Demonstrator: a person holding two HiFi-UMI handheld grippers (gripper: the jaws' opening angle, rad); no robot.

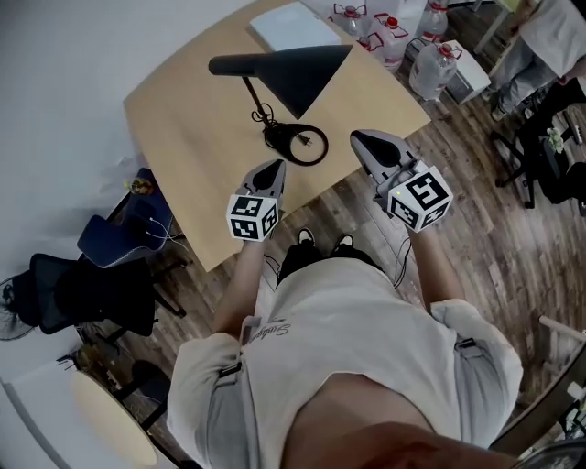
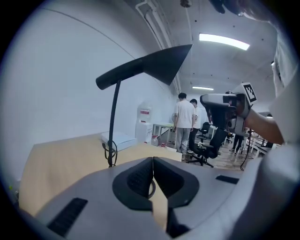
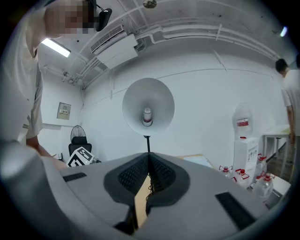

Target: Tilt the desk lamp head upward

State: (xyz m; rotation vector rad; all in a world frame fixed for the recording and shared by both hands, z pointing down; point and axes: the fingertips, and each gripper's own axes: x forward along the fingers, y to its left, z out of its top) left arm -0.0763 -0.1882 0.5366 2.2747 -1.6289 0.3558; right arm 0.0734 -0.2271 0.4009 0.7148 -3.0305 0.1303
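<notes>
A black desk lamp stands on the wooden table (image 1: 183,137). Its cone-shaped head (image 1: 307,73) sits on a thin stem above a round base (image 1: 298,144). In the left gripper view the head (image 2: 150,65) shows side-on, pointing right and slightly down. The right gripper view looks into the head's white inside (image 3: 148,108), where the bulb shows. My left gripper (image 1: 272,170) is shut and empty, just short of the base. My right gripper (image 1: 364,139) is shut and empty too, to the right of the base near the table's edge. Neither touches the lamp.
A flat white box (image 1: 293,26) lies at the table's far end. Water bottles (image 1: 430,64) stand on the floor beyond the table, and office chairs (image 1: 119,238) are at the left. People (image 2: 185,117) stand far off. A water dispenser (image 3: 243,140) is against the wall.
</notes>
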